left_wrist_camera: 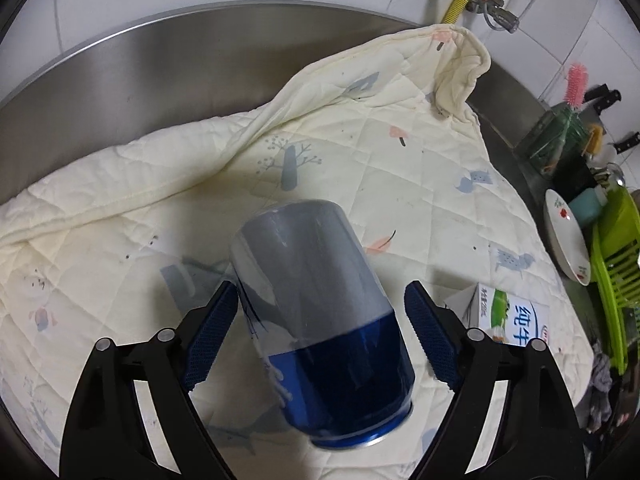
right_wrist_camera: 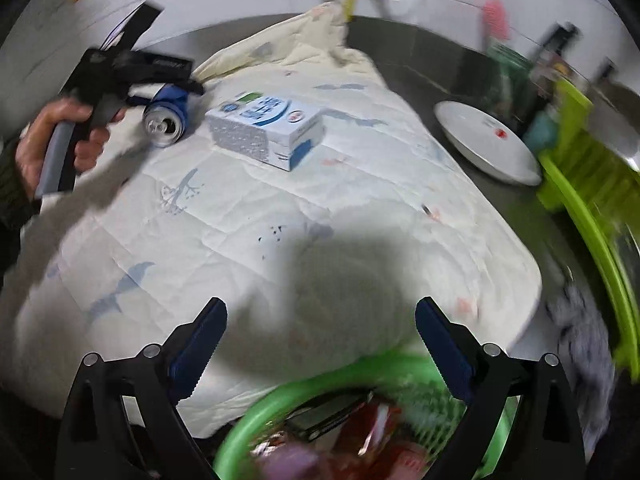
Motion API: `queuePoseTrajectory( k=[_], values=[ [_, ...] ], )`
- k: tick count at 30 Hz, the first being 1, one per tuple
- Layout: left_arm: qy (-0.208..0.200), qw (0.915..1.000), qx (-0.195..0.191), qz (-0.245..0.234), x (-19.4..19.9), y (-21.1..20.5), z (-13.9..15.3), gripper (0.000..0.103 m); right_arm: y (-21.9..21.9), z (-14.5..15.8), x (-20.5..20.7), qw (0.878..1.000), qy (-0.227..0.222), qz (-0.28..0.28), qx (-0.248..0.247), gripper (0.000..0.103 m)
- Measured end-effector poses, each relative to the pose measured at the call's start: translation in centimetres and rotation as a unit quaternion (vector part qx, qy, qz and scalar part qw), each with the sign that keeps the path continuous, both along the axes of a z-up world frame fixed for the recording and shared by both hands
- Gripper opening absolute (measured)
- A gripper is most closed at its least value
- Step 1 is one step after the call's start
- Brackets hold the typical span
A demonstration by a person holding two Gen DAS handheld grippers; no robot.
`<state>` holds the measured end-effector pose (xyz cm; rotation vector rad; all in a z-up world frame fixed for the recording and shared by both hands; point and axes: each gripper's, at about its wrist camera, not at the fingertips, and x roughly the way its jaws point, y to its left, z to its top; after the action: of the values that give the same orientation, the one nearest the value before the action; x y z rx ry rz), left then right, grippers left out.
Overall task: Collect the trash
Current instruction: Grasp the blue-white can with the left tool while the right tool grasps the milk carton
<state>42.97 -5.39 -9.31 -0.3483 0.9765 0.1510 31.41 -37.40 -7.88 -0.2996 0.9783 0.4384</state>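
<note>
A blue can (left_wrist_camera: 320,320) lies on its side on a white quilt (left_wrist_camera: 380,160) with little trees and birds on it. The left gripper (left_wrist_camera: 320,320) is right over the can, with one blue finger (left_wrist_camera: 212,340) on each side. The left finger looks like it just touches the can, but the right finger stands clear, so the claw is apart and not squeezing. From the right wrist view the can's open top (right_wrist_camera: 162,128) faces near, and a hand (right_wrist_camera: 48,140) holds the left tool.

A milk box (right_wrist_camera: 266,130) sits on the quilt just right of the can.

The right gripper (right_wrist_camera: 320,344) is wide apart with nothing between its fingers. Under it, at the near edge, is a green basket (right_wrist_camera: 256,412) with wrappers inside (too blurry to tell which). A white plate (right_wrist_camera: 486,142) leans by a green rack (right_wrist_camera: 580,184) at the far right.
</note>
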Motion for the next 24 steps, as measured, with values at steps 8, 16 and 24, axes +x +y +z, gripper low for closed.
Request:
queuePoseTrajectory(
  k=[8,16,24],
  values=[
    [0.004,0.9996,0.027,0.001,0.9,-0.8,0.0,0.072,2.2,0.2,6.4,0.993,-0.003,0.121,0.001,0.092],
    [0.013,0.9996,0.019,-0.013,0.1,-0.9,0.4,0.071,8.0,1.2,12.0,0.973,-0.012,0.228,-0.029,0.094],
    [0.019,0.9995,-0.002,-0.026,-1.1,-0.6,0.6,0.071,13.0,-0.9,15.8,0.95,0.015,0.305,-0.068,0.094]
  ],
)
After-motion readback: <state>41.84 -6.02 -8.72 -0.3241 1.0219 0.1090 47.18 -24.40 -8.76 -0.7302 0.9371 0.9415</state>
